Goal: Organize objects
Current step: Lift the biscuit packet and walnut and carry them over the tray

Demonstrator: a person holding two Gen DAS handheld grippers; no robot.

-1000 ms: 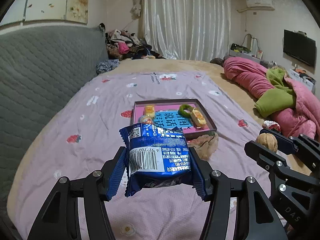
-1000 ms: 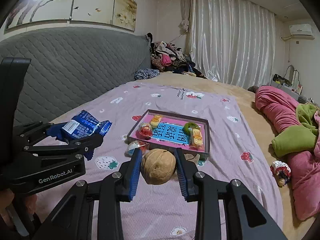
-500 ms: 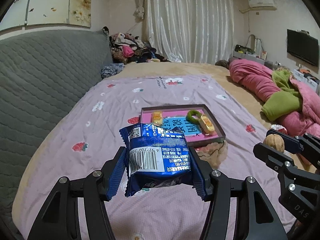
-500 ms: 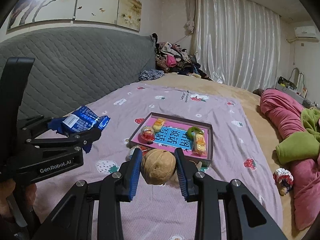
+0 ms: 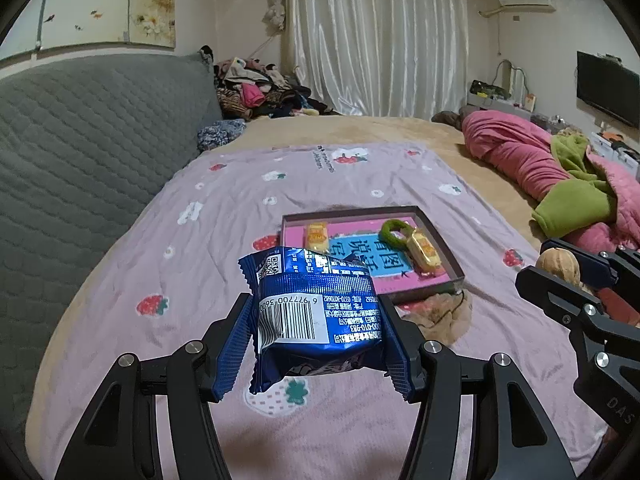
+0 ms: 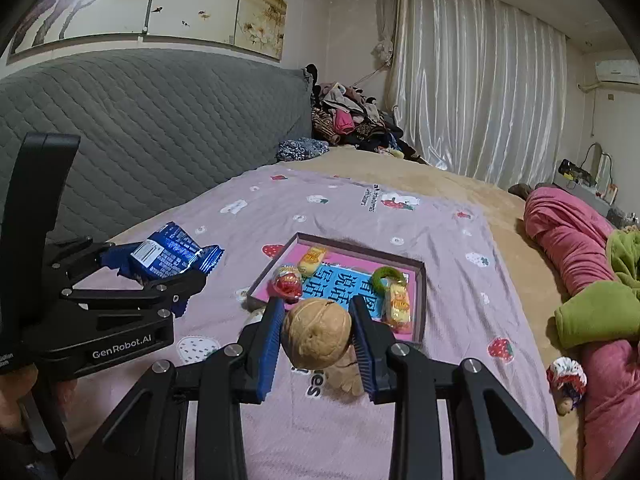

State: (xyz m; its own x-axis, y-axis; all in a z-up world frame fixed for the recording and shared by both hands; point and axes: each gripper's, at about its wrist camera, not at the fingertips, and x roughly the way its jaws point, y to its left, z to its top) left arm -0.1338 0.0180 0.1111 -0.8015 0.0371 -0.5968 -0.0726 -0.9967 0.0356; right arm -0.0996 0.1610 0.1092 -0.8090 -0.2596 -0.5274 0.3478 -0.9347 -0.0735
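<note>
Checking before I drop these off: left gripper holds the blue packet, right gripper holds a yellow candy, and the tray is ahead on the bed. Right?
Not quite. The right gripper holds a walnut, not a yellow candy, as the right wrist view shows. The left gripper does hold the blue packet, and the tray is ahead on the bed.

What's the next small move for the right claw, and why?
Probably carry it forward over the tray and lower: the right claw is shut on the walnut, short of the tray, and bare pink floor shows between the snacks already inside.

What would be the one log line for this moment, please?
left gripper: shut on blue snack packet | right gripper: shut on walnut | both above bed | tray: ahead, holds snacks
</note>
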